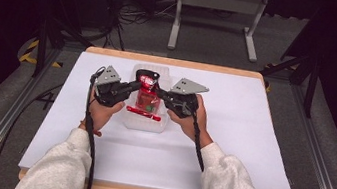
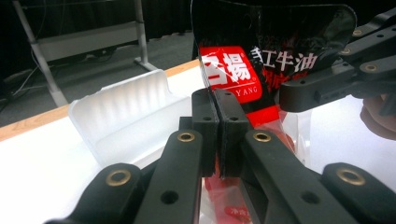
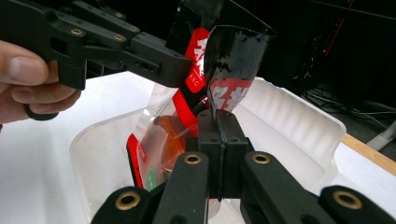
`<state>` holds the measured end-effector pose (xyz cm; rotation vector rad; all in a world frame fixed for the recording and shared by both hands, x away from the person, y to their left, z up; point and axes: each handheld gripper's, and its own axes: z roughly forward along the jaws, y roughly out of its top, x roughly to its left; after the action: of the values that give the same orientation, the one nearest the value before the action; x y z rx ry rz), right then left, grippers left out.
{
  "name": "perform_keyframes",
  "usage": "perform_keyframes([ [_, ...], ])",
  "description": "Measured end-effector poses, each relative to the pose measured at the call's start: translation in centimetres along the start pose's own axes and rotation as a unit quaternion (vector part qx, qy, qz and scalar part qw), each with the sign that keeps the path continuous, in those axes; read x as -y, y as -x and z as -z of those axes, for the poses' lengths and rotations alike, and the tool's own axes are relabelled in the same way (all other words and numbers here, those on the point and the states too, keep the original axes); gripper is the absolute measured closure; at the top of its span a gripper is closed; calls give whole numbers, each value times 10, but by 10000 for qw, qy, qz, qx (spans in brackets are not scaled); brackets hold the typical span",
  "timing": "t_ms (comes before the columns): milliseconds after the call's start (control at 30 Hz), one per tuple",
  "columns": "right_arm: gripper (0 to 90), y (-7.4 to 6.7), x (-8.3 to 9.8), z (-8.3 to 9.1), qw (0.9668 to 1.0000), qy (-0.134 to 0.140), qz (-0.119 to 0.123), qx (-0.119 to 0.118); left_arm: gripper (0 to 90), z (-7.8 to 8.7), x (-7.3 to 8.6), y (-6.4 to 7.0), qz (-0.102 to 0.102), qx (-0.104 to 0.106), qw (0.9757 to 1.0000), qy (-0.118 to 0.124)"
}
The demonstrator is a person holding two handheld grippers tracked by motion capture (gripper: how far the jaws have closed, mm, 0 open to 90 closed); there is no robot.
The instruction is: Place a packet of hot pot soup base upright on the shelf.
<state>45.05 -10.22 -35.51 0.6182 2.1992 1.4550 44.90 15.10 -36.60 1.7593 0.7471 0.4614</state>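
A red and black sauce pouch [image 1: 148, 94] with a clear lower part hangs upright over a clear plastic tub [image 1: 134, 122] in the middle of the table. My left gripper [image 1: 135, 86] is shut on the pouch's left edge. From the other side my right gripper [image 1: 159, 93] is shut on its right edge. In the left gripper view the jaws [image 2: 217, 125] pinch the pouch [image 2: 261, 60] below its printed label. In the right gripper view the jaws [image 3: 217, 128] clamp a curled black flap of the pouch [image 3: 231, 65], above the tub [image 3: 294, 123].
A red strip [image 1: 143, 114] lies across the near part of the tub. The white mat [image 1: 249, 147] covers the wooden table. Beyond the far edge stand a metal frame [image 1: 216, 15] and floor cables. Bare mat lies on both sides of the tub.
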Motion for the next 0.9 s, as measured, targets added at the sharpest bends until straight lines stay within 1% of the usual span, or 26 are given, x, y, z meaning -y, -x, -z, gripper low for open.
perform_keyframes([
  [67,899,0,0,0,10000,-5,3,7,872,1,0,0,16,17,10000,-1],
  [133,896,-1,-1,-1,10000,-34,44,10,871,3,0,1,-43,-13,10000,-4],
  [233,894,-3,-1,0,10000,-51,74,18,863,4,2,3,-46,-24,10000,-7],
  [267,894,-5,-4,3,9998,-75,179,34,864,6,1,4,-30,53,10000,60],
  [333,893,-5,-5,4,9998,-76,195,31,864,7,1,5,-12,72,10000,54],
  [367,897,-3,-5,6,9997,-154,188,88,862,5,1,8,-75,39,10000,-6],
  [400,897,-2,-5,6,9996,-170,200,94,860,5,2,10,-83,42,10000,-28],
  [433,896,0,-5,8,9998,-129,155,82,859,5,3,10,-130,40,9999,-25],
  [467,895,3,-5,10,9999,-66,42,69,859,5,3,10,-130,40,9999,-25],
  [500,895,3,-5,10,9999,-66,42,69,859,6,4,11,-113,55,9999,-17],
  [533,895,5,-3,11,10000,-27,-75,1,859,6,5,10,-108,57,9999,-22],
  [567,896,5,-1,10,9999,-52,-134,-73,861,6,6,10,-98,59,9999,-55],
  [600,896,1,3,6,9997,-190,5,-120,862,7,8,9,-115,46,9999,-71],
  [700,895,-6,8,2,9993,-293,32,-219,862,9,14,5,-41,57,9999,-95],
  [767,893,-8,12,-2,9991,-346,38,-234,864,9,16,5,-12,89,9999,-110],
  [833,893,-8,14,-3,9990,-372,12,-247,864,9,20,6,-60,81,9998,-144],
  [900,893,-8,16,-3,9989,-382,2,-273,864,10,22,6,-51,93,9998,-154],
])
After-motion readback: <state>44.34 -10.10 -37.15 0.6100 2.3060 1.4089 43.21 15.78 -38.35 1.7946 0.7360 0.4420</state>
